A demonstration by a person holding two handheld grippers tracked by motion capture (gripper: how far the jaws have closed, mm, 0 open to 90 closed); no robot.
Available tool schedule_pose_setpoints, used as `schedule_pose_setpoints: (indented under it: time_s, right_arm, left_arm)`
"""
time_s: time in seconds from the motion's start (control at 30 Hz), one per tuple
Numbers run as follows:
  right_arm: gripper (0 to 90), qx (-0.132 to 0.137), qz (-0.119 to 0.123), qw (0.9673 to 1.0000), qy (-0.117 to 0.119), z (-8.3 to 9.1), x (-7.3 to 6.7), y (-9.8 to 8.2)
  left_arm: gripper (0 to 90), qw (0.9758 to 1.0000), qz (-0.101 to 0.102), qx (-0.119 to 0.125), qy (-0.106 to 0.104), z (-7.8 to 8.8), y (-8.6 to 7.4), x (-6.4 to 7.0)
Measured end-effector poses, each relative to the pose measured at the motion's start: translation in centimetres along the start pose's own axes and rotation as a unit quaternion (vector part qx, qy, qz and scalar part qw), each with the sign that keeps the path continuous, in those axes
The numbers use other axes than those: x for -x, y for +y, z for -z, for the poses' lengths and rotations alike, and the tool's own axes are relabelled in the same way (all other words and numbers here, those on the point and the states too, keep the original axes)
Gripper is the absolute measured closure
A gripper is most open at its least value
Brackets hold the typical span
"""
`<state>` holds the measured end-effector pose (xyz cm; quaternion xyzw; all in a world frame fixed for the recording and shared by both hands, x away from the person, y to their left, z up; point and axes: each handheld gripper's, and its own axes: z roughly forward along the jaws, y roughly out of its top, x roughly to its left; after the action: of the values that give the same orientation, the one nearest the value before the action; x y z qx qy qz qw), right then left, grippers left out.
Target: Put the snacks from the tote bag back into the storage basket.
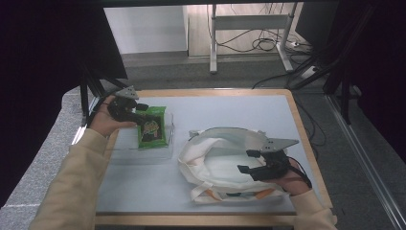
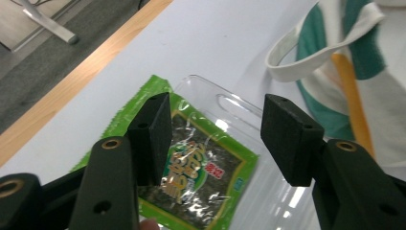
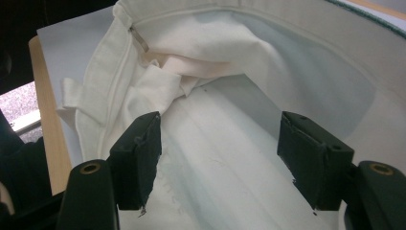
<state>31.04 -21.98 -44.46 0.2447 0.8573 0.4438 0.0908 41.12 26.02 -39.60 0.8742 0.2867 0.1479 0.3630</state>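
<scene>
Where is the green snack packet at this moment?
In the high view the green snack packet lies in a clear plastic tray at the table's left, under the left gripper and left of the white bag.

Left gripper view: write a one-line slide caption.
Open left gripper hovers over a green foil seaweed snack packet lying in a clear plastic tray.

Table: light grey top [image 1: 225,110] with a wooden rim [image 1: 307,139], seen in the high view.
Floor: grey carpet [image 1: 191,74] behind and on both sides of the table.
Desk frame: 2 pale metal legs [image 1: 213,43] standing on the floor beyond the table.
Cables: dark loops [image 1: 258,44] lying on the floor between those legs.
Power strip: white [image 1: 293,44], just beside the right leg.
Curtains: 2, black, 1 at the left [image 1: 43,72], 1 at the right [image 1: 383,72].
Wall: white panel [image 1: 143,28] at the back.
</scene>
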Motion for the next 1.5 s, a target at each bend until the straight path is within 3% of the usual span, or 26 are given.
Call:
schedule_pose_setpoints:
  time_s: [0.33, 0.57, 0.63, 0.87, 1.2, 1.4, 1.5]
  right_arm:
    - [31.7, 0.006, 0.004, 1.0, 0.001, 0.2, -0.2, 0.2]
    - [31.7, 0.009, 0.007, 0.9999, -0.005, 0.4, -0.6, 0.6]
    - [31.7, 0.01, 0.007, 0.9999, -0.007, 0.3, -0.7, 0.7]
    - [31.7, 0.011, 0.003, 0.9999, -0.01, 0.1, -0.7, 0.9]
    - [31.7, 0.022, -0.007, 0.9995, -0.023, 0.6, -0.4, 1.0]
    - [31.7, 0.019, -0.008, 0.9995, -0.026, 0.3, -0.5, 1.0]
    - [31.6, 0.018, -0.008, 0.9995, -0.026, 0.3, -0.5, 1.0]
  left_arm:
    - [43.3, 0.9992, 0.029, 0.025, -0.012, 0.2, -1.4, 2.6]
    - [41.7, 0.9973, 0.061, 0.039, -0.006, 0.5, -2.5, 5.1]
    - [41.1, 0.9975, 0.06, 0.039, -0.004, 0.5, -2.9, 5.9]
    - [38.8, 0.9964, 0.058, 0.056, -0.026, 0.2, -3.9, 8.8]
    - [38.5, 0.9945, 0.062, 0.072, -0.046, -0.7, -5.3, 11.9]
    - [37.7, 0.9936, 0.063, 0.073, -0.059, -0.8, -5.9, 13.1]
    - [37.6, 0.9941, 0.061, 0.07, -0.056, -0.9, -5.9, 13.2]
